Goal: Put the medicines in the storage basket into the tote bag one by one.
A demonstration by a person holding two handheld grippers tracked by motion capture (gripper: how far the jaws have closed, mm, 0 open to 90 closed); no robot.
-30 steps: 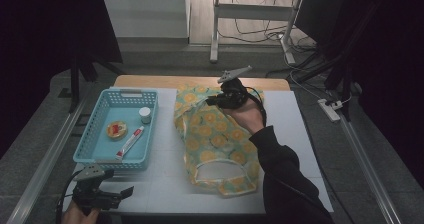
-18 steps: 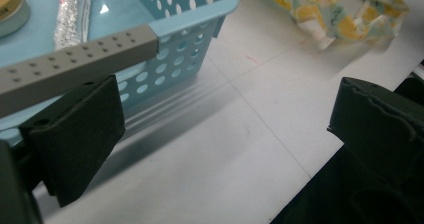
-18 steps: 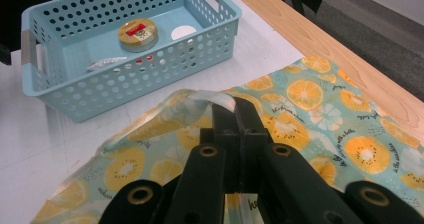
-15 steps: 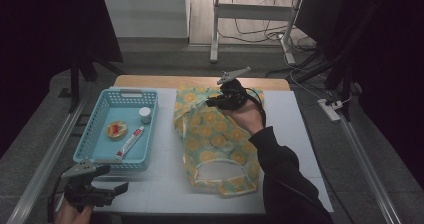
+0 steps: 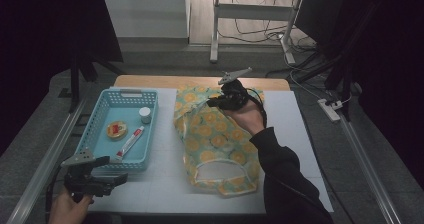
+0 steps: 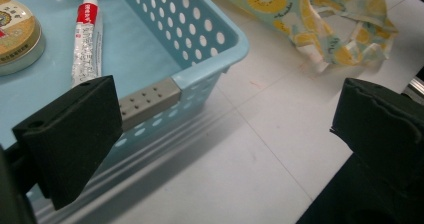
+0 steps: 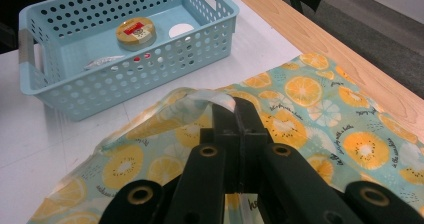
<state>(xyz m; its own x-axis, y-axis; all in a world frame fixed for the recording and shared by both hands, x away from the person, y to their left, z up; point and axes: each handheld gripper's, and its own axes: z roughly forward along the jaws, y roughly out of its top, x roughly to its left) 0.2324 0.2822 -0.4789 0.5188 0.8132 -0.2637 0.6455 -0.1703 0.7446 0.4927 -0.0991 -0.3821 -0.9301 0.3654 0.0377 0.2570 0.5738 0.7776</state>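
Note:
A cloth bag (image 5: 215, 144) printed with orange and kiwi slices lies flat in the middle of the white table. My right gripper (image 5: 211, 103) is shut on a fold of its upper left edge and lifts that fold slightly; in the right gripper view the jaws (image 7: 235, 111) pinch the fabric (image 7: 310, 99). My left gripper (image 5: 115, 170) hovers open at the table's front left, just before the blue basket (image 5: 102, 129). In the left gripper view its gripper (image 6: 225, 134) has wide-set jaws that frame the basket's near corner (image 6: 200, 59), with nothing between them.
The basket holds a round tin (image 5: 116, 130), a red and white tube (image 5: 131, 140) and a small white-capped bottle (image 5: 145, 115). A wooden strip (image 5: 150, 81) runs along the table's far edge. Metal rails flank the table on both sides.
The left gripper has risen a little and drifted left at the table's front edge. The right gripper still holds the bag's fold in place.

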